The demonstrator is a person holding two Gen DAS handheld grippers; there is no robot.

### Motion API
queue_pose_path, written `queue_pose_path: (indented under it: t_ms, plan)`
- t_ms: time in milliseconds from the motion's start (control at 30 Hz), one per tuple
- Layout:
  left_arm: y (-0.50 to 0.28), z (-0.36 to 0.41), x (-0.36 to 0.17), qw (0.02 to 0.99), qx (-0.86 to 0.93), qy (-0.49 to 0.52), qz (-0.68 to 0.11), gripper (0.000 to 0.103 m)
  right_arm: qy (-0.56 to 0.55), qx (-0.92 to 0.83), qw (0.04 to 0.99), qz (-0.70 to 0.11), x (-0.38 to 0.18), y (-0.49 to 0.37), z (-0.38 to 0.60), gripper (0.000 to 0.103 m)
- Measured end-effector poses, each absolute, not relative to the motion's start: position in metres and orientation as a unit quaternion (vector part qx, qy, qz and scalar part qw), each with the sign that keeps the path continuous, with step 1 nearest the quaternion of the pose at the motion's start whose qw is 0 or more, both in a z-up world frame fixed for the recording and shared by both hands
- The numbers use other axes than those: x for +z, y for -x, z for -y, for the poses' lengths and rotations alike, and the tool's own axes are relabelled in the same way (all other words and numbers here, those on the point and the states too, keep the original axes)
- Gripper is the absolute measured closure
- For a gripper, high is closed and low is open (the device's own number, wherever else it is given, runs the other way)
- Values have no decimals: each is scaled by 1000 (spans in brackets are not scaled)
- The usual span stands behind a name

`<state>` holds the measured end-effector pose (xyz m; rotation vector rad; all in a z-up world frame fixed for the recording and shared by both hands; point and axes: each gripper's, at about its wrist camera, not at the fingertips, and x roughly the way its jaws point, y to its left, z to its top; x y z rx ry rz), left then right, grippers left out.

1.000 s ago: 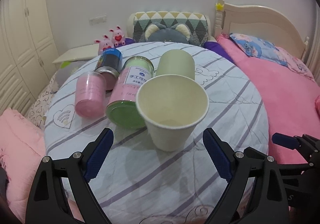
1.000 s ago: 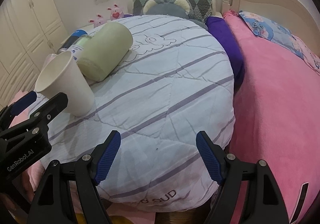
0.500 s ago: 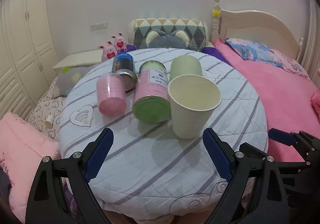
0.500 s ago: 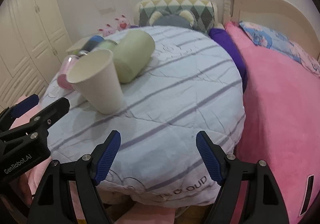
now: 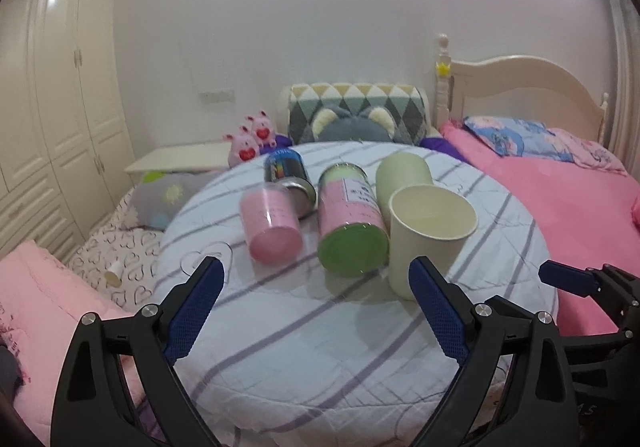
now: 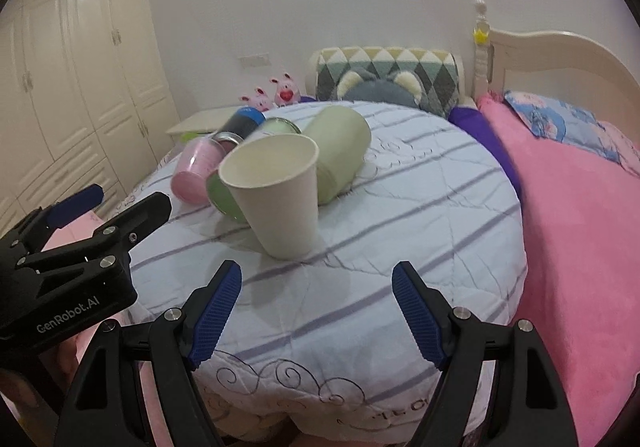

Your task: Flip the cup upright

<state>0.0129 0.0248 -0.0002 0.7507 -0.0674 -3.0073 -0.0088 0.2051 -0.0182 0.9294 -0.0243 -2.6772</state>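
Note:
A cream paper cup (image 5: 428, 239) stands upright, mouth up, on the round table with a striped cloth (image 5: 320, 335); it also shows in the right wrist view (image 6: 276, 195). My left gripper (image 5: 316, 311) is open and empty, hanging back from the cup above the table's near part. My right gripper (image 6: 316, 319) is open and empty, also short of the cup. The left gripper (image 6: 72, 243) shows at the left edge of the right wrist view.
A pale green cup (image 5: 402, 175), a green-lidded pink jar (image 5: 350, 223), a pink cup (image 5: 270, 225) and a blue can (image 5: 286, 175) lie on their sides behind the paper cup. A pink bed (image 5: 560, 199) is at right, wardrobes (image 5: 60, 107) at left.
Both grippers have pulled back and up from the table. The paper cup stands free and looks smaller and farther off.

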Motion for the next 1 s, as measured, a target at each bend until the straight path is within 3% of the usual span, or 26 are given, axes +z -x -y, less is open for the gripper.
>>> queue_pose_path:
  t_ms: [400,1000]
  plan:
    - [-27,-14,5,21,-985,-170,24,2,-263,-956,130,14,-8,-3,-204,24]
    - [-38,-10,2,0,-993,-118,21,2,-192,-977,89,25,-8,-24,-207,24]
